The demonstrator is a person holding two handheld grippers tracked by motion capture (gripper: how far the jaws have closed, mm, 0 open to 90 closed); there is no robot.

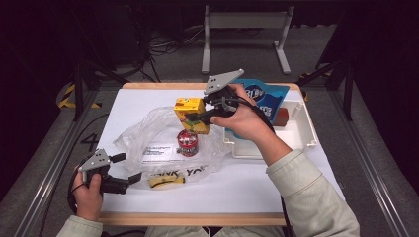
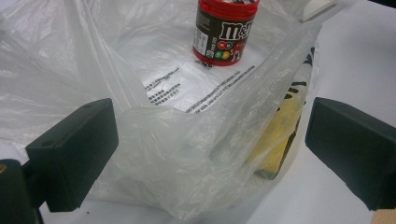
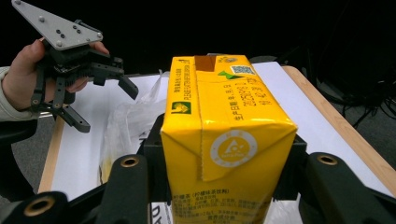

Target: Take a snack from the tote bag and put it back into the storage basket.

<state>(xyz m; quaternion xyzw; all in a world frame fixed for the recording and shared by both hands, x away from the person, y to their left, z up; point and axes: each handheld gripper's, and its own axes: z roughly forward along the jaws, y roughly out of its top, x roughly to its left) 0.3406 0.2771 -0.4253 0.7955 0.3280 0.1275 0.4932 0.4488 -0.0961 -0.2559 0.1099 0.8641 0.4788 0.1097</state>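
My right gripper (image 1: pixel 196 117) is shut on a yellow drink carton (image 1: pixel 189 112) and holds it in the air over the back of a clear plastic bag (image 1: pixel 158 133). In the right gripper view the carton (image 3: pixel 224 140) stands upright between the two black jaws of that gripper (image 3: pixel 224 179). A red M&M's tub (image 1: pixel 188 143) stands upright inside the bag. My left gripper (image 1: pixel 126 168) rests at the table's front left, open, at the bag's mouth. The crumpled bag rim (image 2: pixel 187 154) lies between its wide jaws, the tub (image 2: pixel 224 30) is beyond, and a yellow packet (image 2: pixel 280 135) lies inside the bag.
A white tray (image 1: pixel 304 129) sits at the right of the table, with a brown item (image 1: pixel 281 117) in it and a blue packet (image 1: pixel 267 96) leaning at its back. The bag bears a printed sheet (image 1: pixel 157 153). The wooden table edge (image 1: pixel 192 218) runs along the front.
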